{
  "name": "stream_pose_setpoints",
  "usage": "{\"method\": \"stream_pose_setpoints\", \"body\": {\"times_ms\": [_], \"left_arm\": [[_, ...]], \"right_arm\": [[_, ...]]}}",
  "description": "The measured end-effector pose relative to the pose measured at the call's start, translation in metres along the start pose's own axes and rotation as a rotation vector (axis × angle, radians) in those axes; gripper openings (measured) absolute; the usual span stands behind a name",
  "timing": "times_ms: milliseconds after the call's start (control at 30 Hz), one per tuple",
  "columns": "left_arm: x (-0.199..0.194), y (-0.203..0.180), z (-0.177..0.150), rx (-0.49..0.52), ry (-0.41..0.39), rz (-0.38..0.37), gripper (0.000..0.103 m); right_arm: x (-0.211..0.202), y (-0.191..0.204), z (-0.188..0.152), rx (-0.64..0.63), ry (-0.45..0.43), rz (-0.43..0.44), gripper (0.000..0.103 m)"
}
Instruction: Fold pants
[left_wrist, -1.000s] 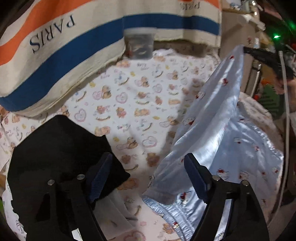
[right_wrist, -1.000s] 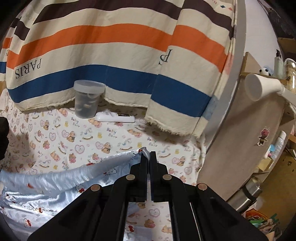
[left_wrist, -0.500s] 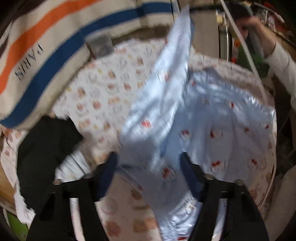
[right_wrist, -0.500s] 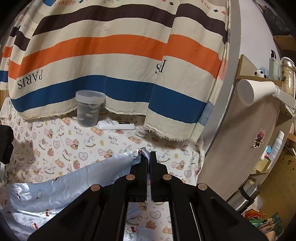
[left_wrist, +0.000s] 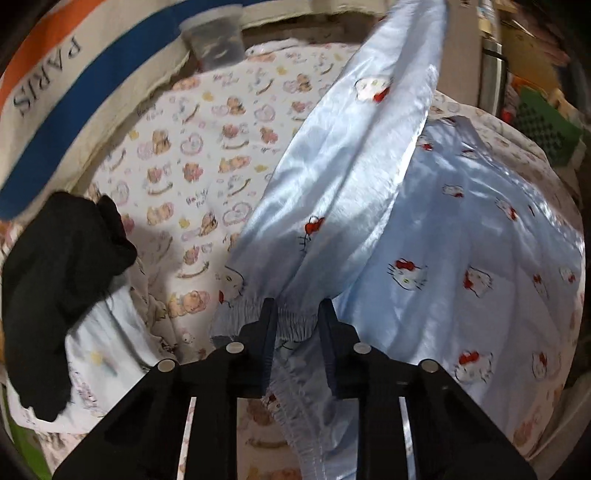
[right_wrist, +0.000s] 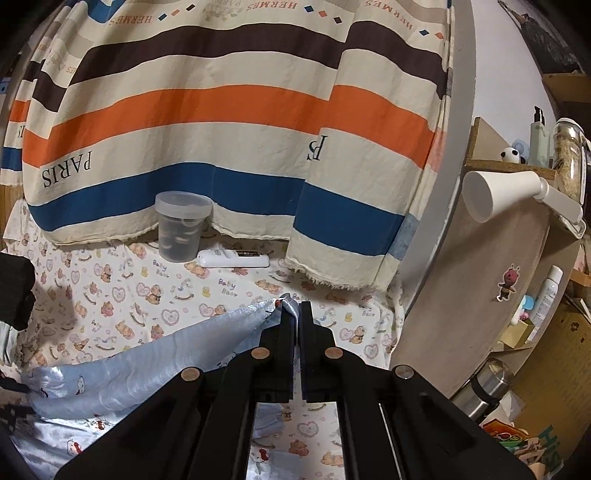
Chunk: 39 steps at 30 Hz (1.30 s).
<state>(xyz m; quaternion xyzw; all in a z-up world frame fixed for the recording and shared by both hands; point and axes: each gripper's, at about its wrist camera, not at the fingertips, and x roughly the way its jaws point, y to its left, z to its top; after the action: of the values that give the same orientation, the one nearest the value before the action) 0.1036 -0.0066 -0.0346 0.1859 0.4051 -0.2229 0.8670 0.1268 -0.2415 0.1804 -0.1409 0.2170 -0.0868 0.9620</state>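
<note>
1. My left tongs (left_wrist: 294, 314) are pinched onto the gathered elastic waistband of the pale blue satin pajama pants (left_wrist: 424, 236), with a bunch of cloth between the fingers (left_wrist: 266, 321).
2. My right tongs (right_wrist: 296, 317) are clamped nearly flat on the far end of the same pants (right_wrist: 122, 373), apparently a leg hem, with a small tuft poking out past the tips.
3. Between the two grips one leg rises off the bed as a taut ridge, while the rest of the pants lies spread on the bear-print sheet (left_wrist: 192, 155), to the right in the left wrist view.
4. I judge this the first fold, barely begun: both ends are held, one leg is lifted, nothing is laid over yet.
5. The next move, as I see it, calls for carrying the raised leg across onto the flat one, edges matched, keeping both grips firm because satin slips, then lowering it without dragging the sheet.
6. Counted outward: one pair of pants; one black garment (left_wrist: 55, 280) at the left, resting on paler cloth; one lidded clear plastic tub (right_wrist: 183, 225); one white tube (right_wrist: 234, 258) lying just beside it; one striped hanging cloth (right_wrist: 229, 122) behind; one white lamp shade (right_wrist: 487, 195) by the shelf; one steel flask (right_wrist: 480, 387) low at the right.
</note>
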Motion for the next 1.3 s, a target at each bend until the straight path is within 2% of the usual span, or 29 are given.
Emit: {"method": "stream_pose_setpoints", "body": {"times_ms": [100, 167, 233, 333, 433, 533, 600, 667, 733, 867, 1000, 1100, 1133, 1233, 1300], "left_arm": [[0.002, -0.007, -0.001, 0.032, -0.008, -0.002, 0.023], [0.003, -0.013, -0.002, 0.053, -0.012, 0.014, 0.045], [0.003, -0.018, -0.002, 0.067, -0.02, 0.015, 0.052], [0.007, -0.022, 0.001, 0.083, -0.012, 0.028, 0.051], [0.013, -0.016, 0.007, 0.058, 0.011, 0.071, 0.022], [0.01, -0.008, 0.011, 0.004, -0.008, 0.018, 0.022], [0.005, -0.009, 0.012, 0.009, -0.045, 0.01, 0.026], [0.001, -0.014, 0.014, 0.021, -0.073, 0.017, 0.047], [0.001, -0.021, 0.015, 0.041, -0.084, 0.015, 0.053], [0.005, -0.038, 0.019, 0.087, -0.075, 0.019, 0.054], [0.01, -0.044, 0.025, 0.092, -0.061, 0.083, 0.054], [0.017, -0.044, 0.027, 0.103, -0.043, 0.102, 0.054], [0.017, -0.043, 0.027, 0.105, -0.043, 0.107, 0.054], [0.01, -0.037, 0.027, 0.079, -0.058, 0.12, 0.014], [-0.005, -0.03, 0.026, 0.059, -0.099, 0.101, 0.009]], "right_arm": [[0.0, -0.005, 0.0, 0.009, 0.005, 0.006, 0.001], [0.0, -0.006, -0.002, 0.006, 0.004, 0.002, 0.001], [-0.001, -0.007, -0.003, 0.012, 0.007, 0.009, 0.001], [-0.005, -0.011, -0.004, 0.026, 0.003, 0.013, 0.001], [-0.01, -0.015, -0.004, 0.037, -0.004, 0.016, 0.001], [-0.02, -0.019, -0.004, 0.038, -0.018, 0.017, 0.001], [-0.028, -0.02, -0.005, 0.04, -0.032, 0.022, 0.001], [-0.039, -0.022, -0.003, 0.046, -0.05, 0.025, 0.001], [-0.048, -0.024, 0.0, 0.051, -0.068, 0.035, 0.001], [-0.064, -0.024, 0.008, 0.053, -0.099, 0.041, 0.001], [-0.076, -0.024, 0.012, 0.052, -0.119, 0.05, 0.001], [-0.084, -0.025, 0.012, 0.057, -0.126, 0.075, 0.001], [-0.085, -0.025, 0.012, 0.057, -0.126, 0.078, 0.001], [-0.089, -0.027, 0.009, 0.05, -0.124, 0.064, 0.002], [-0.093, -0.03, 0.005, 0.042, -0.128, 0.049, 0.002]]}}
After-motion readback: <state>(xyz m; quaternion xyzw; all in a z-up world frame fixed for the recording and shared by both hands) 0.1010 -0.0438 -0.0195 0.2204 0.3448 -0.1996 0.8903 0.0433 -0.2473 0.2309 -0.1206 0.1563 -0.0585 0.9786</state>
